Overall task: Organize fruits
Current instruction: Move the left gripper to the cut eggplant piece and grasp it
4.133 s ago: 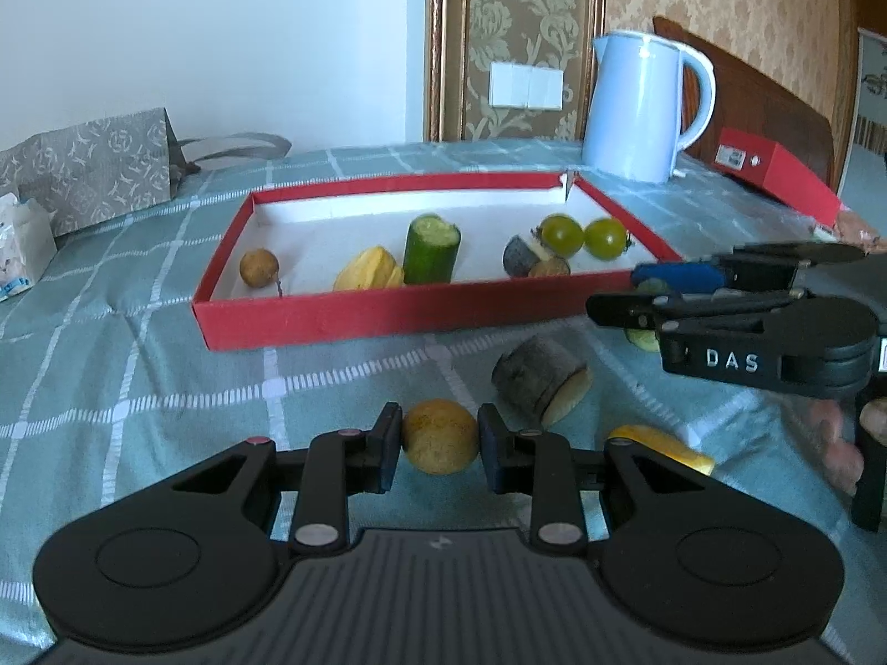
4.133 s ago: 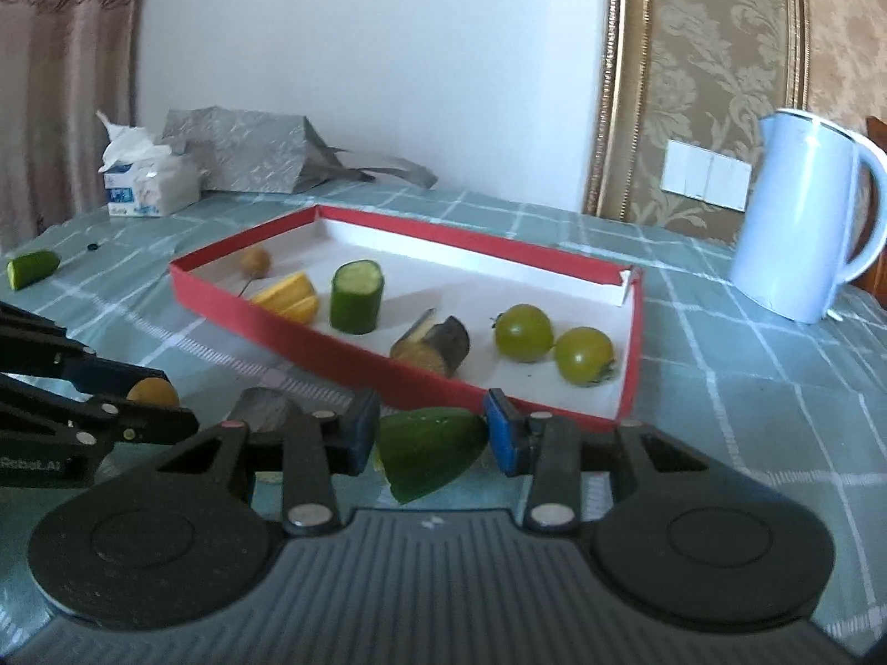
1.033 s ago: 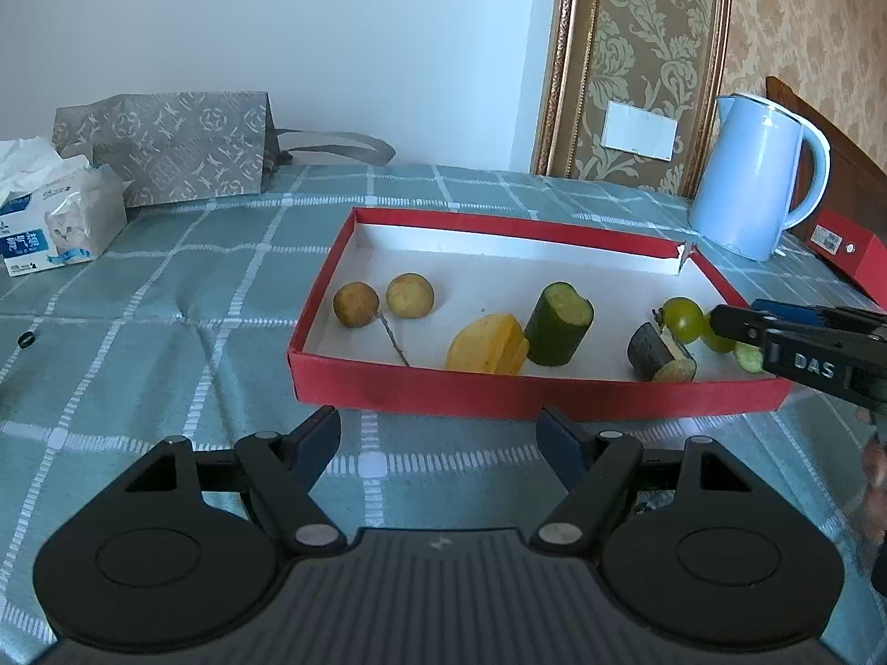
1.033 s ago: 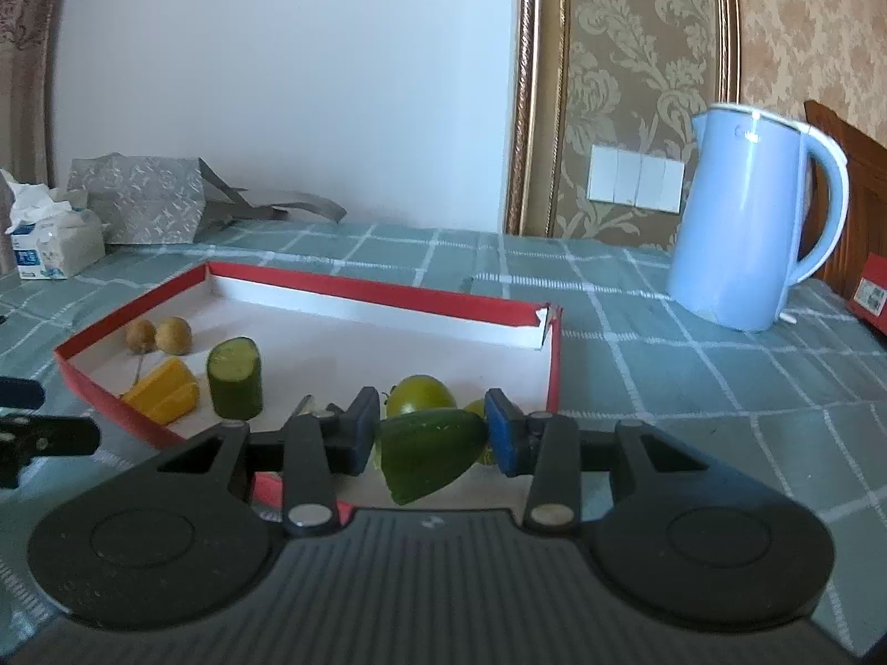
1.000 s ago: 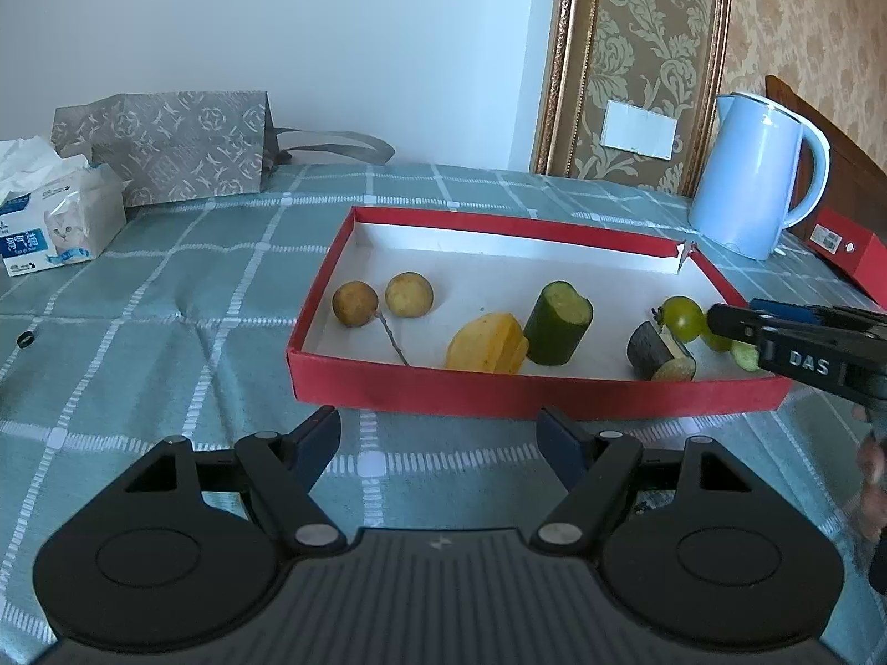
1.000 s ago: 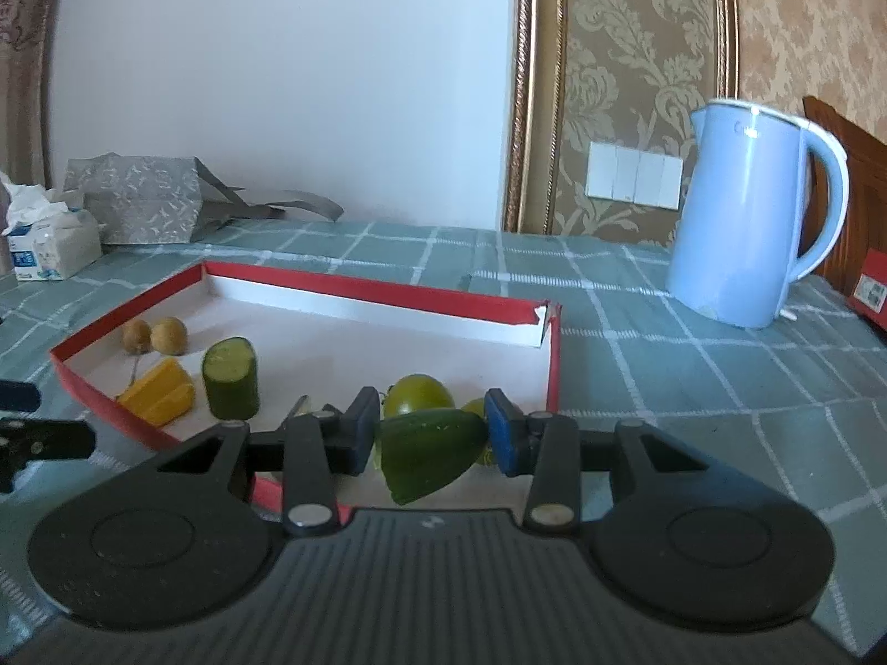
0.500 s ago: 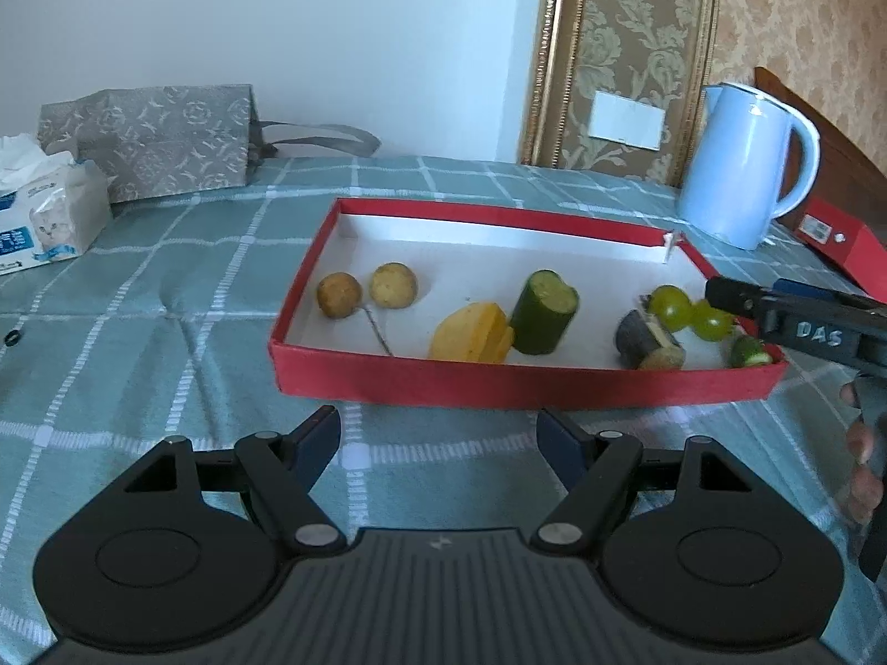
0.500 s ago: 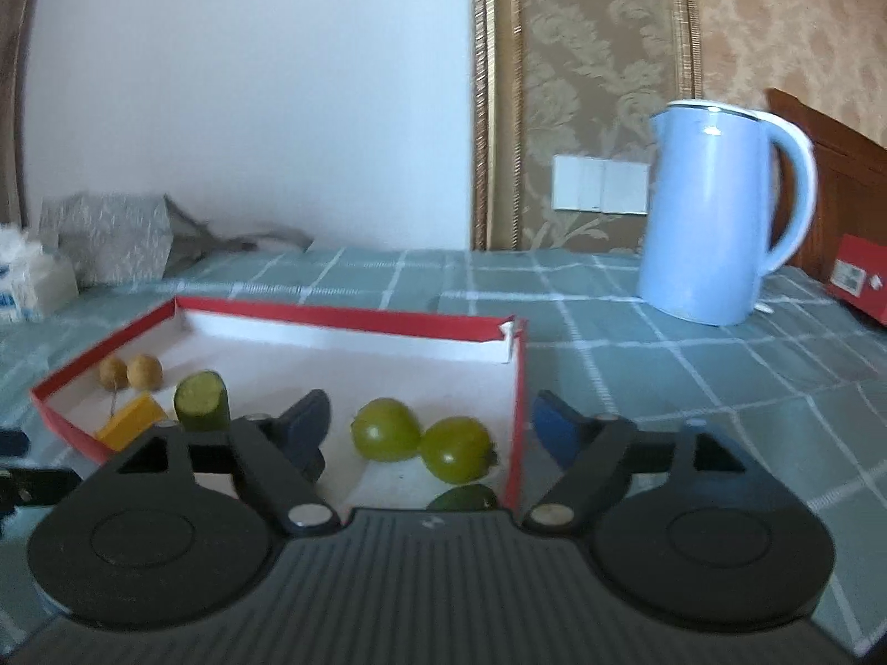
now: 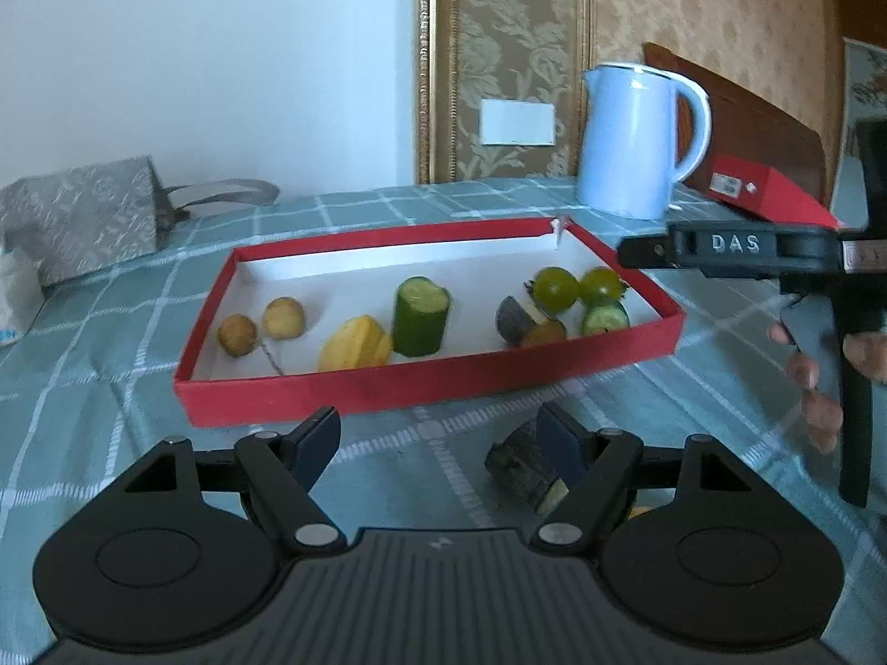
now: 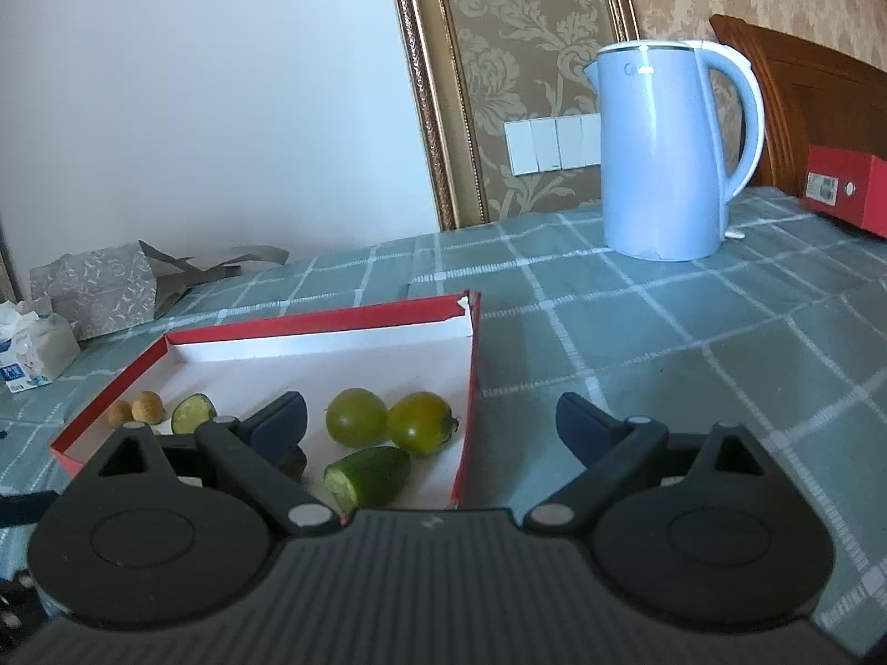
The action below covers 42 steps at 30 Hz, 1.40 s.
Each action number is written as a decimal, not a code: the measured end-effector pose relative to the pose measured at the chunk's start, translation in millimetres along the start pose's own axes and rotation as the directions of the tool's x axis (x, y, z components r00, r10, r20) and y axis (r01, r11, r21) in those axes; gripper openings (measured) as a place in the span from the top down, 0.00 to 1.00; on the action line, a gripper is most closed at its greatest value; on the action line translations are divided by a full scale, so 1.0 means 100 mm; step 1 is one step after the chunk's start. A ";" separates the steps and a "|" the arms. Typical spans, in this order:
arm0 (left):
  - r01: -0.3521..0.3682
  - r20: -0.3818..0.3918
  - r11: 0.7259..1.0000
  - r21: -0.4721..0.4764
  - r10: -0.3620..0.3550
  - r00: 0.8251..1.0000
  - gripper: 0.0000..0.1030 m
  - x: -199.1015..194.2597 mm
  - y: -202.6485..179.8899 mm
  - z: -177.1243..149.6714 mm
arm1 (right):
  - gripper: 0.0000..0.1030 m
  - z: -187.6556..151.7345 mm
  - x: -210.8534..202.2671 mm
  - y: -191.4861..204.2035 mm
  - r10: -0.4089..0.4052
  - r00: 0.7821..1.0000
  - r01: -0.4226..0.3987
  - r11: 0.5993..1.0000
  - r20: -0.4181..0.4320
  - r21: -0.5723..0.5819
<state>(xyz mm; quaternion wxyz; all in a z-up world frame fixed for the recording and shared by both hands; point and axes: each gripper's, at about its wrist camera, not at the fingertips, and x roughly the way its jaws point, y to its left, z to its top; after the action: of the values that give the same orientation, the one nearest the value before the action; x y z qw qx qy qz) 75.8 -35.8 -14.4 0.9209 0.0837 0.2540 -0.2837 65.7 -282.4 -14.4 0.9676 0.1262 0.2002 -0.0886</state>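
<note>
Left gripper [image 9: 438,432] wide, empty, lower centre; dark chunk [image 9: 524,465] on cloth touching its right finger. Red tray [image 9: 421,382] mid-frame: fruits inside, cucumber end [image 10: 366,476] at right corner. Right gripper [image 10: 429,424] wide, empty, over tray's right edge

Tray [image 9: 388,388]: 1; tomatoes [image 9: 556,287]: 2; cucumber pieces [image 9: 419,316]: 2; small brown fruits [image 9: 237,334]: 2; kettle [image 9: 632,144]: 1
</note>
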 end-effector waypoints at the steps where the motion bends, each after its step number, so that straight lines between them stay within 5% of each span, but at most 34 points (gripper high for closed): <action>1: 0.003 0.004 1.000 0.009 -0.003 1.000 0.25 0.00 -0.01 0.00 | 0.07 0.00 0.00 0.01 0.002 1.000 -0.002 1.000 0.002 -0.002; 6: 0.123 0.000 0.992 -0.019 -0.123 0.992 0.24 -0.05 0.04 0.00 | 0.05 0.00 -0.04 0.04 0.007 1.000 -0.007 1.000 0.015 -0.006; 21: 0.116 -0.104 0.987 0.115 -0.104 0.989 0.24 0.18 -0.25 -0.07 | 0.05 0.00 -0.05 0.08 0.024 1.000 -0.024 1.000 0.013 -0.012; 29: 0.124 -0.111 0.983 0.136 -0.110 0.988 0.59 0.17 -0.27 -0.07 | 0.05 -0.02 -0.05 0.13 0.028 1.000 -0.028 0.999 0.002 -0.035; 42: -0.001 -0.087 1.000 0.009 0.002 0.996 0.63 0.11 0.03 -0.04 | 0.05 -0.06 -0.11 0.17 0.089 0.995 -0.091 0.993 -0.035 -0.078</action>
<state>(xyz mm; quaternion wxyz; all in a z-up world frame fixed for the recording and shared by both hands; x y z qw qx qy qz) 84.0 -37.3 -23.3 0.9087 0.1003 0.2927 -0.2801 56.9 -263.4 -11.3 0.9716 0.0978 0.2127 -0.0348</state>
